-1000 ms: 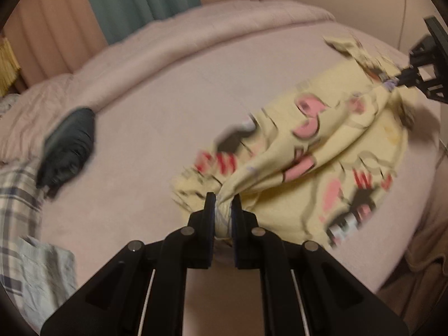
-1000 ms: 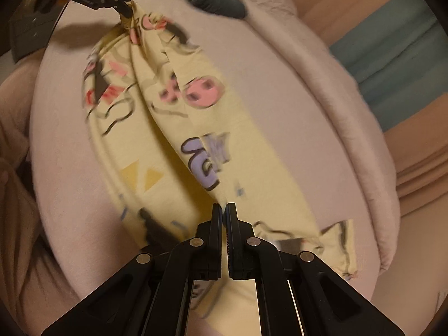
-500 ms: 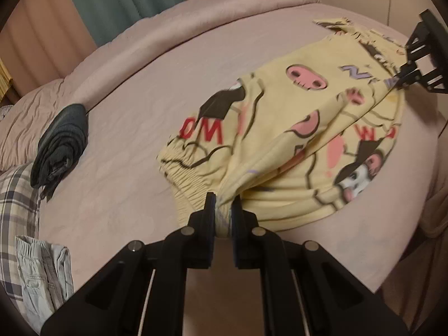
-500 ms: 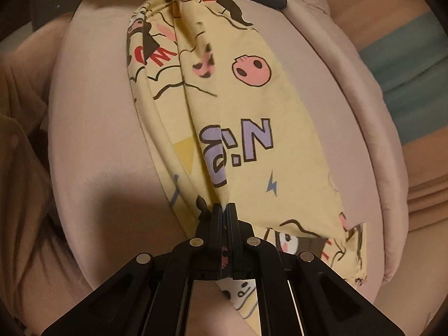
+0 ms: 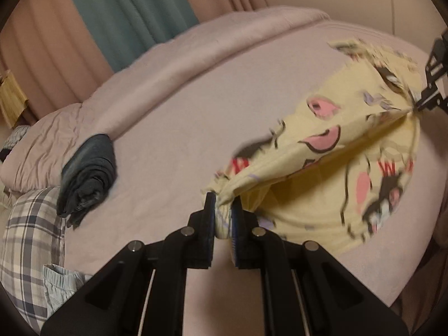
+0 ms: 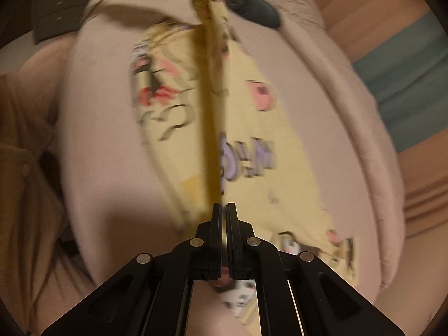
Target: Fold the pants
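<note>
The yellow cartoon-print pants [image 5: 330,168] hang stretched above the pink bed [image 5: 173,128] between my two grippers. My left gripper [image 5: 222,210] is shut on the bunched waistband end. My right gripper [image 6: 224,210] is shut on the other end; it also shows in the left wrist view [image 5: 420,105] at the far right. In the right wrist view the pants [image 6: 238,140] run away from me as a taut ridge with cloth drooping on both sides onto the bed [image 6: 98,140]. The view is blurred.
A rolled dark garment [image 5: 88,173] lies on the bed at the left, also in the right wrist view [image 6: 252,5]. Plaid cloth [image 5: 28,238] and a pale folded item [image 5: 61,285] lie at the left edge. Curtains [image 5: 126,14] hang behind.
Both grippers have lifted the pants off the bed and pulled them taut. The cloth that lay spread half a second ago now hangs in a ridge. Both grips are unchanged.
</note>
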The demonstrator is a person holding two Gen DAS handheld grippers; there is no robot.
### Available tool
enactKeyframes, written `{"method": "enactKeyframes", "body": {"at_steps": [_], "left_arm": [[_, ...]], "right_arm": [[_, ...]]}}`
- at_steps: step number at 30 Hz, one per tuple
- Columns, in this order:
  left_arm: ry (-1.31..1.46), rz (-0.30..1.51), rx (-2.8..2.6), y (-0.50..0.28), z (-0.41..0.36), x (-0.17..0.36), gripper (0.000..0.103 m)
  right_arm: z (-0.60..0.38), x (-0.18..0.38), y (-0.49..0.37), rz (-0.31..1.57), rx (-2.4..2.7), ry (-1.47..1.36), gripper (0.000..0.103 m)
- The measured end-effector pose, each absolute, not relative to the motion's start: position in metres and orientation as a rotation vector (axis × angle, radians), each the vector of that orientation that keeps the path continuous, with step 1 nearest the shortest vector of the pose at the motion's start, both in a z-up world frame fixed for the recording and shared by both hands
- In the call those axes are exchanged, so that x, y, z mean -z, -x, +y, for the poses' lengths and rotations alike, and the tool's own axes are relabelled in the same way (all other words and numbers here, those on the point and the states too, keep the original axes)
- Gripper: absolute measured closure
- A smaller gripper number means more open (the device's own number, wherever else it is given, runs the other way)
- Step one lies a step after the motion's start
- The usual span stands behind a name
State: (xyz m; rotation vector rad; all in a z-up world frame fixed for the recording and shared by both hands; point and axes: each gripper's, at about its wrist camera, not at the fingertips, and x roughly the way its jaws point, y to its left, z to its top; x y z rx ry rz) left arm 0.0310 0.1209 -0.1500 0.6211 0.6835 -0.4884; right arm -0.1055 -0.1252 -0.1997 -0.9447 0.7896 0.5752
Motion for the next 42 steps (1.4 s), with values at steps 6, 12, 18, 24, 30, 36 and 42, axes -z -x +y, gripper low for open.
{"method": "enactKeyframes", "body": {"at_steps": [6, 12, 18, 24, 30, 36, 42], "left_arm": [[-0.688, 0.792, 0.485, -0.021, 0.129, 0.195, 0.090], [-0.636, 0.894, 0.412, -0.017, 0.162, 0.196, 0.082], [-0.348, 0.818, 0.446, -0.016, 0.164, 0.151, 0.081], [-0.233, 0.905, 0.597, -0.041, 0.067, 0.164, 0.072], [-0.443, 1.027, 0.649, -0.031, 0.025, 0.199, 0.070], [-0.421, 1.023, 0.747, -0.028, -0.013, 0.169, 0.055], [-0.279, 0.991, 0.991, -0.036, -0.124, 0.166, 0.045]], "right_arm": [[-0.111, 0.228, 0.115, 0.856, -0.665, 0.981, 0.100], [-0.128, 0.208, 0.105, 0.901, -0.666, 0.842, 0.100], [-0.166, 0.181, 0.067, 0.908, -0.580, 0.514, 0.099], [-0.183, 0.198, 0.015, 1.019, -0.477, 0.336, 0.099], [-0.207, 0.218, 0.046, 1.141, -0.516, 0.249, 0.099], [-0.291, 0.168, 0.035, 1.006, -0.385, -0.030, 0.099], [-0.370, 0.151, -0.052, 1.022, -0.051, -0.168, 0.043]]}}
